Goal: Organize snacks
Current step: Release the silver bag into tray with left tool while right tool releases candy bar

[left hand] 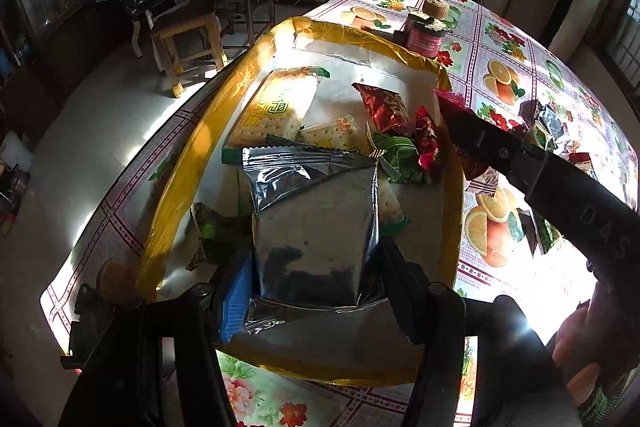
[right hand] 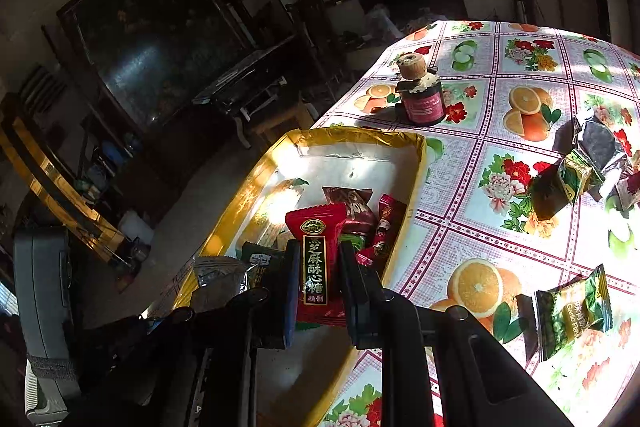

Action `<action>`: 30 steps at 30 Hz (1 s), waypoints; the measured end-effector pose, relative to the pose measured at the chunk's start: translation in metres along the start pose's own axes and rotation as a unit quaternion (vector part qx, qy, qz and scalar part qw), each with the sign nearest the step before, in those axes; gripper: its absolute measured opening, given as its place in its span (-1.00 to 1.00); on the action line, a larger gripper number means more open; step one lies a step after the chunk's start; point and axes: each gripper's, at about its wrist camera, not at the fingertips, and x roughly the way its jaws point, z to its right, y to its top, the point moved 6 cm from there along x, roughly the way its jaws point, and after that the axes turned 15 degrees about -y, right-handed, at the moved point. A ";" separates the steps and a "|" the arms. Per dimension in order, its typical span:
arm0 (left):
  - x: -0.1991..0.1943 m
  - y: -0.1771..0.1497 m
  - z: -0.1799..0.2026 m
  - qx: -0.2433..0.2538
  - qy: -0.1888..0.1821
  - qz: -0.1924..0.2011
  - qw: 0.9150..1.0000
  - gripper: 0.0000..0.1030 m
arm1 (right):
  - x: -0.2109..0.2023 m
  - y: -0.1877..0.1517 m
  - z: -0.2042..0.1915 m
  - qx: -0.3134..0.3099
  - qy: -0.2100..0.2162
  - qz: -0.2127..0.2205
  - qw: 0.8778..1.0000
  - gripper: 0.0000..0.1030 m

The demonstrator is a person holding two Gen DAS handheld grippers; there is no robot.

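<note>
- Left gripper (left hand: 316,267): fingers closed against both sides of a silver foil packet (left hand: 316,227), held above the near end of the gold-rimmed tray (left hand: 176,187).
- Right gripper (right hand: 320,291): fingers clamped on a red candy bar (right hand: 318,267), over the tray's right rim.
- Cracker packs (left hand: 276,107) and red and green sweets (left hand: 400,143) lie inside the tray.
- Beyond the tray's far end stands a red-labelled jar (right hand: 422,103); right of the tray, a green garlic-flavour packet (right hand: 572,311) on the fruit-print tablecloth (right hand: 500,187).

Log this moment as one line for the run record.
left gripper: shut on silver packet over gold tray | right gripper: shut on red candy over tray | loose snacks on tablecloth
</note>
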 end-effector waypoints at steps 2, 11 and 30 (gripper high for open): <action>0.005 0.000 0.000 0.003 0.005 -0.004 1.000 0.14 | 0.013 0.004 0.000 -0.002 -0.001 -0.009 1.000 -0.60; 0.022 -0.001 -0.006 0.007 0.026 -0.018 0.999 0.14 | 0.042 0.007 -0.005 -0.014 -0.005 -0.027 1.000 -0.60; 0.029 -0.003 0.002 0.037 0.040 -0.027 0.998 0.25 | 0.065 0.014 -0.004 -0.021 -0.014 -0.038 0.999 -0.55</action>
